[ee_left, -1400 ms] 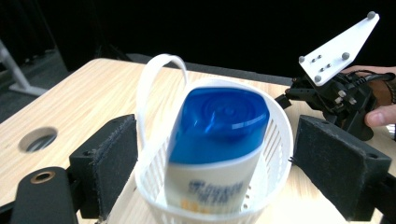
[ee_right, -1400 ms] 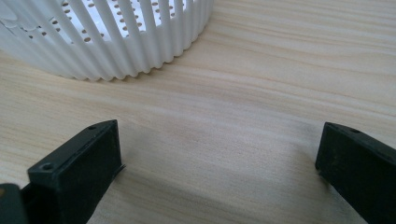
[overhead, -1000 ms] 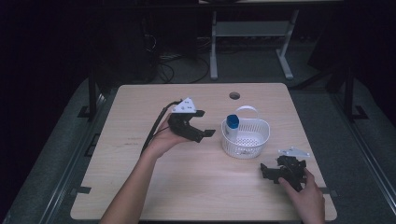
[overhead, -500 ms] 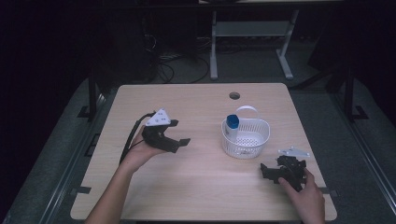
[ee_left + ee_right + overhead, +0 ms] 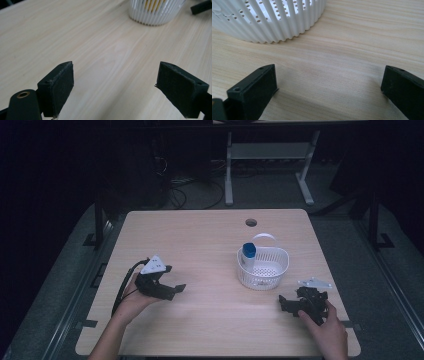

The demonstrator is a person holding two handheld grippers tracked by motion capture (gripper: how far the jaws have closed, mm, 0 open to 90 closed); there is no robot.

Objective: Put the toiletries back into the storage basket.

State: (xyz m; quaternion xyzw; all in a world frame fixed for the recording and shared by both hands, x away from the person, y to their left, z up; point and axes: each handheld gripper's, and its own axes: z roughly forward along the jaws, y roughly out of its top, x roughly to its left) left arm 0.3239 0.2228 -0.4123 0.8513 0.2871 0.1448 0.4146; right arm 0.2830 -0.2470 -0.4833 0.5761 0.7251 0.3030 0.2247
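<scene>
- The left gripper (image 5: 162, 287) sat low over the wooden table (image 5: 200, 250), on the person's left side, with its jaws wide apart and nothing between them.
- In the left gripper view, bare wood lay between its two black pads (image 5: 62, 85), and the white basket (image 5: 156, 11) stood well ahead.
- The right gripper (image 5: 300, 304) rested near the table's right edge, just past the basket (image 5: 263, 267). Its jaws were wide apart too, holding nothing.
- A white bottle with a blue cap (image 5: 248, 254) stood upright inside the basket, at its left side.
- It looked like the job was finished, with both grippers parking away from the basket.
- To do this well, I think each hand should set its gripper down softly, keep the jaws apart, and stay clear of the basket so it does not tip.
</scene>
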